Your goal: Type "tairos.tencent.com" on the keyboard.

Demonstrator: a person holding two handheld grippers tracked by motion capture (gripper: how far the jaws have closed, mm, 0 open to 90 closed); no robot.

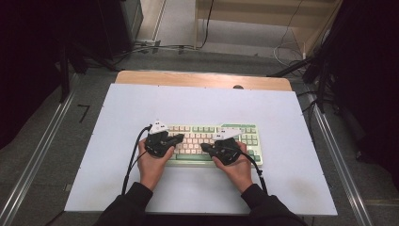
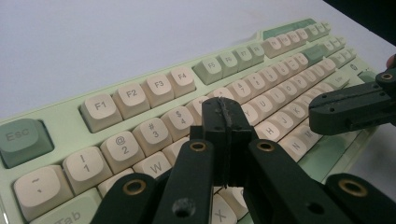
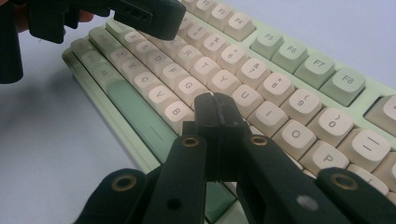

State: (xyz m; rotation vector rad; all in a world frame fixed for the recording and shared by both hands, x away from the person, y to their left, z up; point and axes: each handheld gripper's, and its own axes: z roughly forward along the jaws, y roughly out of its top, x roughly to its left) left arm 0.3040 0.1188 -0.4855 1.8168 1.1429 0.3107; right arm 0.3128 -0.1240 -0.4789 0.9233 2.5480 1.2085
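The table (image 1: pixel 202 197) has a pale blue-white top, and a strip of light wood (image 1: pixel 202 79) shows along its far edge. The floor (image 1: pixel 42 155) around it is grey carpet. On the left and on the right of the table, a metal rail (image 1: pixel 35 160) lies on the floor and runs from near to far. Black curtains (image 1: pixel 28 52) hang at both sides, so the corners are dark. At the far side stands a light wooden shelf unit (image 1: pixel 268 19), and several cables (image 1: pixel 155 47) lie on the floor in front of it.
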